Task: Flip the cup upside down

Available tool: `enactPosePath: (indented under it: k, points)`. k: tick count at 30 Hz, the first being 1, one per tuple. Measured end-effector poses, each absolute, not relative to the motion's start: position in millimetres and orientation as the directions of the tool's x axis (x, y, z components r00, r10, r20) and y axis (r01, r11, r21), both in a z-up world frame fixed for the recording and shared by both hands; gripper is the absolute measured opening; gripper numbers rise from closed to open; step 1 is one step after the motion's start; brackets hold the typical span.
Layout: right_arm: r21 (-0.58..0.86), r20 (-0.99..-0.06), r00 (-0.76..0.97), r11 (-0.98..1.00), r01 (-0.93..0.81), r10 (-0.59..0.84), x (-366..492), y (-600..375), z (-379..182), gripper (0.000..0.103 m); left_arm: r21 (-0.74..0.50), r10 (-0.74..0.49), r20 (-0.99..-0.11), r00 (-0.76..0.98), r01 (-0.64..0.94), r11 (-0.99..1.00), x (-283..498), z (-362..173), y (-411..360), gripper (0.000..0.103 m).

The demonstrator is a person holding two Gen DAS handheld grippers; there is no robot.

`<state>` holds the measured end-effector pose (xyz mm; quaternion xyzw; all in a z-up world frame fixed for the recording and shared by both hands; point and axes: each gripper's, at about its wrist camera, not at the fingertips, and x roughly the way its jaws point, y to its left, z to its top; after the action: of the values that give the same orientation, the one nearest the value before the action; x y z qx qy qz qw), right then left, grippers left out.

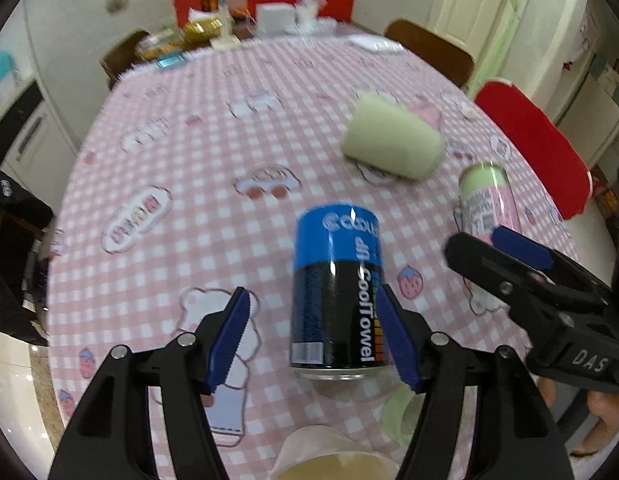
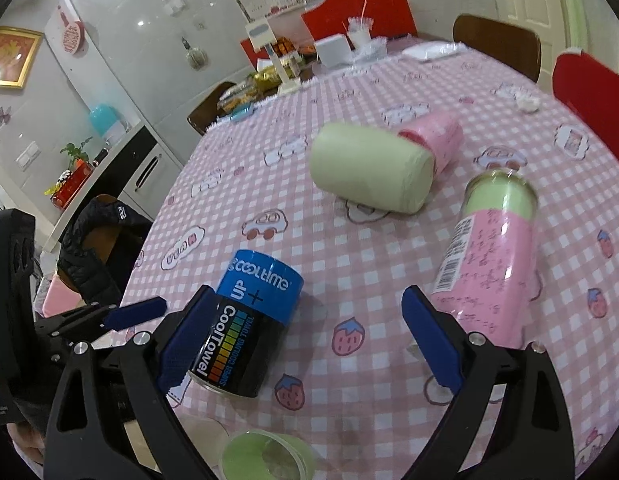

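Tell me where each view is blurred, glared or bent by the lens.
Left wrist view: motion blur smears the green cup and far clutter; a small glint sits on the blue canister; the checked tablecloth bulges from fisheye bending. Right wrist view: sharper, canister lettering readable, ceiling lights reflect on the glossy wall, dark vignette in the corners.

A blue-and-black CoolTowel can [image 1: 335,292] stands inverted on the pink checked tablecloth [image 1: 213,152], red chairs [image 1: 537,152] around.
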<state>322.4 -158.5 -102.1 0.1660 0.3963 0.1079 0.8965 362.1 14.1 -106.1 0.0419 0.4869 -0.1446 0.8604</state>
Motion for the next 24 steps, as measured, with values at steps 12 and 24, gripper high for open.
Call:
enactPosePath:
  k: [12,24]
  points:
    - [0.218,-0.503,0.836,0.968,-0.125,0.221,241,-156,-53,0.091,-0.021,-0.158,-0.627,0.762,0.187,0.982,289,-47,28,0.066]
    - [0.039,-0.249,0.962,0.994,-0.103,0.109,132,-152,-28,0.095,-0.013,-0.15,-0.398,0.905,0.158,0.987,176,-21,24,0.077]
